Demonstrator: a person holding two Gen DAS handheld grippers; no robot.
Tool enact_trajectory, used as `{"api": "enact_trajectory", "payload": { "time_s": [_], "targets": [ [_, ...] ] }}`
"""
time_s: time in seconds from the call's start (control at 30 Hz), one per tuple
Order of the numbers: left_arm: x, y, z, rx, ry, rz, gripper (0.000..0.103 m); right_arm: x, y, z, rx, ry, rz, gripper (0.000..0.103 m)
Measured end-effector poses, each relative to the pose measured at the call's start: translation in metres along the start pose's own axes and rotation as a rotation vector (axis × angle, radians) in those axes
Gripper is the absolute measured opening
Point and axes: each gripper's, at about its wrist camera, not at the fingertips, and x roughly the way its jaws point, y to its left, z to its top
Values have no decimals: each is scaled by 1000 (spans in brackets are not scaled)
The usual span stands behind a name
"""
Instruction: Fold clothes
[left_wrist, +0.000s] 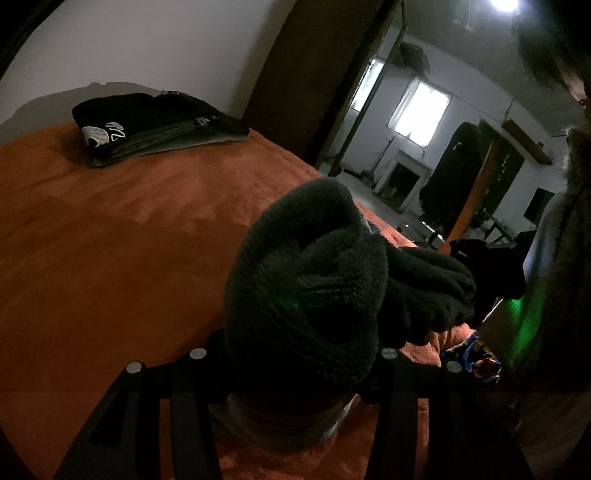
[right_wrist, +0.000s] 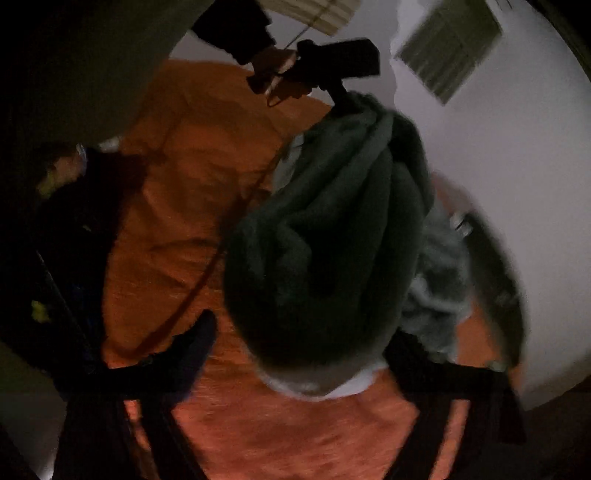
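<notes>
A dark green fleece garment (left_wrist: 314, 280) with a grey lining hangs bunched between both grippers above the orange bedspread (left_wrist: 110, 240). My left gripper (left_wrist: 291, 373) is shut on one end of it; the cloth hides the fingertips. My right gripper (right_wrist: 317, 354) is shut on the other end of the same garment (right_wrist: 332, 229). In the right wrist view the left gripper (right_wrist: 343, 99) and the hand holding it show at the top, pinching the fleece. A folded stack of dark clothes (left_wrist: 155, 125) lies at the far side of the bed.
A white wall (left_wrist: 147, 48) runs behind the bed. A doorway (left_wrist: 406, 129) opens into a lit room on the right. A blue patterned cloth (left_wrist: 472, 354) lies at the bed's right edge. Dark clothes (right_wrist: 74, 221) lie at the left in the right wrist view.
</notes>
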Motion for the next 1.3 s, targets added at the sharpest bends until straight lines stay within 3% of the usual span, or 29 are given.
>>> {"api": "enact_trajectory", "payload": {
  "time_s": [0.07,0.1,0.17,0.3,0.37,0.43,0.47,0.53,0.57,0.6,0.67,0.7,0.8,0.9,1.07,1.13,1.17,1.23,1.27,1.3],
  "targets": [
    [-1,-1,-2,3,-2,5,50,5,-14,1,28,-3,19,31],
    [-2,-1,-4,2,-3,12,50,8,-28,1,71,-13,35,28],
    [-5,6,-7,-29,-14,23,50,4,-66,-2,194,-52,90,27],
    [-6,38,-10,-187,-63,17,51,17,-195,-27,565,-137,270,26],
    [-5,63,-10,-306,-90,20,51,48,-252,-42,703,-104,354,27],
    [3,97,-11,-469,-102,46,51,105,-297,-66,878,-4,446,27],
    [8,115,-16,-562,-107,50,51,135,-318,-80,977,52,501,28],
    [18,150,-26,-746,-118,56,51,193,-352,-112,1193,196,502,47],
    [21,165,-33,-828,-137,38,51,208,-360,-125,1278,253,499,64],
    [25,179,-39,-911,-156,20,51,218,-367,-139,1375,282,506,75],
    [28,201,-51,-1053,-184,-13,56,217,-374,-165,1577,229,545,75],
    [28,205,-55,-1113,-188,-37,57,209,-371,-169,1596,184,547,76],
    [17,196,-56,-1124,-144,-29,68,182,-344,-175,1585,130,591,79],
    [-9,165,-52,-1010,-153,32,73,163,-311,-175,1579,116,650,79],
    [-24,97,-67,-834,-145,112,78,150,-265,-157,1423,151,573,79],
    [5,86,-74,-766,-74,165,79,159,-259,-159,1425,145,567,70],
    [18,85,-75,-756,-60,188,79,164,-261,-162,1459,119,580,49],
    [31,84,-61,-755,-114,174,70,165,-275,-165,1527,89,571,41],
    [33,84,-49,-761,-147,164,54,157,-285,-163,1554,60,556,38],
    [35,84,-38,-767,-179,153,31,149,-295,-162,1581,30,541,34]
  ]
}}
